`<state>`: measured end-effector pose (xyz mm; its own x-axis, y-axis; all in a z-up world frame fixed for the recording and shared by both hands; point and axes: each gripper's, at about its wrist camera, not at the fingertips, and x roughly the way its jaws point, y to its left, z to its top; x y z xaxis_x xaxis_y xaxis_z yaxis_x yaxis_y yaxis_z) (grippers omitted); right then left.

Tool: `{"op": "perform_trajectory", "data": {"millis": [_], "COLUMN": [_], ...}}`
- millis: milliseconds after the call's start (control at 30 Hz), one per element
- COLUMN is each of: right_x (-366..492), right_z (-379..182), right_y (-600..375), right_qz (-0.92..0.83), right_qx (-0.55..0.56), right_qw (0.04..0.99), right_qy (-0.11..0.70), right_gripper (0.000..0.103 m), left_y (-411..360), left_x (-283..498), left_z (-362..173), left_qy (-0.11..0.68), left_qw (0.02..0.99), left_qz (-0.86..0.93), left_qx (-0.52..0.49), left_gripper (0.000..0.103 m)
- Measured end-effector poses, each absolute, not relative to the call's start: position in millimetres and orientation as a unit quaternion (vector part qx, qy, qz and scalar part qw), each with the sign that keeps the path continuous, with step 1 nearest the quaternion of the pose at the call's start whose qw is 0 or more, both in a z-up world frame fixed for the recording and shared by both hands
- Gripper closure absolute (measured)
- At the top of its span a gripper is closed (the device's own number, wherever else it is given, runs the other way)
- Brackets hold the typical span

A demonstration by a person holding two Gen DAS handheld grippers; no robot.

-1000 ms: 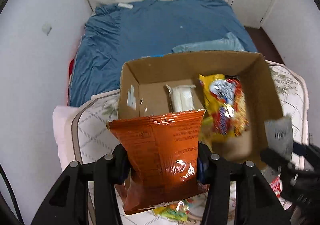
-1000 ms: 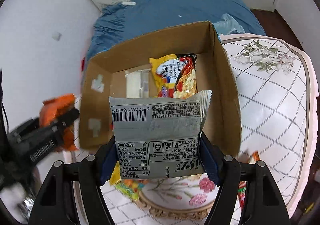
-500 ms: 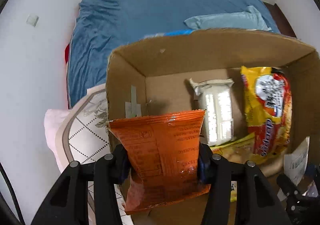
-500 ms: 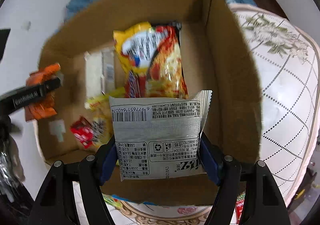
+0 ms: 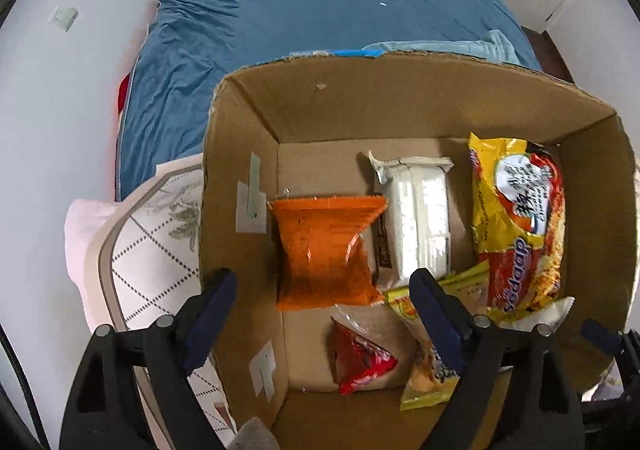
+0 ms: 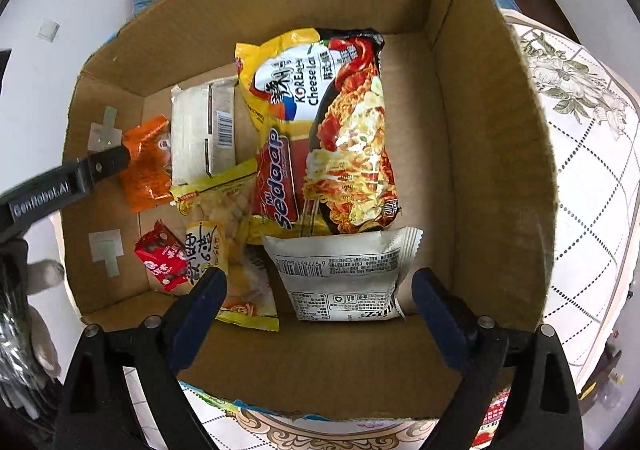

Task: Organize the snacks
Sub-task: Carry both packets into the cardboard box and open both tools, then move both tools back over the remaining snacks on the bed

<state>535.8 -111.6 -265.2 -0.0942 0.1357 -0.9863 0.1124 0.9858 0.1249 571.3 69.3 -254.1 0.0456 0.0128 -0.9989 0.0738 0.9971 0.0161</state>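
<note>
A cardboard box [image 5: 240, 154] [image 6: 492, 130] holds the snacks. My left gripper [image 5: 322, 296] is open above the box's left side; the orange packet [image 5: 320, 250] [image 6: 146, 166] lies loose on the box floor below it. My right gripper [image 6: 318, 292] is open above the box's near side; the grey-white packet [image 6: 344, 274] lies loose in the box between its fingers. Also inside are a yellow noodle pack [image 5: 520, 226] [image 6: 328, 130], a white packet [image 5: 420, 218] [image 6: 204, 134], a small red packet [image 5: 360, 360] [image 6: 162, 262] and yellow packets [image 6: 216, 210].
The box stands on a patterned tablecloth [image 6: 580, 130] [image 5: 152, 242]. A bed with a blue sheet [image 5: 320, 30] lies behind it, white walls on the left. More packets [image 6: 496, 414] lie on the table near the box's front edge.
Both grippers moved over the box and opened. The orange packet dropped from the left gripper and the grey-white packet from the right gripper onto the box floor.
</note>
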Motion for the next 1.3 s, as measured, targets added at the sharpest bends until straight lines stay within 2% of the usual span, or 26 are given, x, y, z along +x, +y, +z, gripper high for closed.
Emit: {"op": "perform_trajectory", "data": {"millis": [500, 1300], "right_x": [507.5, 415.6], "right_z": [-205.0, -103.5], "right_y": [-117.0, -117.7], "right_qz": [0.007, 0.028], "right_qx": [0.034, 0.032], "right_qw": [0.741, 0.817], "right_qy": [0.67, 0.576], "right_gripper": [0.006, 0.007], "left_y": [65.3, 55.7], "left_x": [492.3, 371.0], "left_z": [-186.5, -90.7], "left_qy": [0.605, 0.499], "left_qw": [0.796, 0.866], "left_qz": [-0.025, 0.002], "left_qx": [-0.004, 0.005], "left_gripper": [0.015, 0.015]}}
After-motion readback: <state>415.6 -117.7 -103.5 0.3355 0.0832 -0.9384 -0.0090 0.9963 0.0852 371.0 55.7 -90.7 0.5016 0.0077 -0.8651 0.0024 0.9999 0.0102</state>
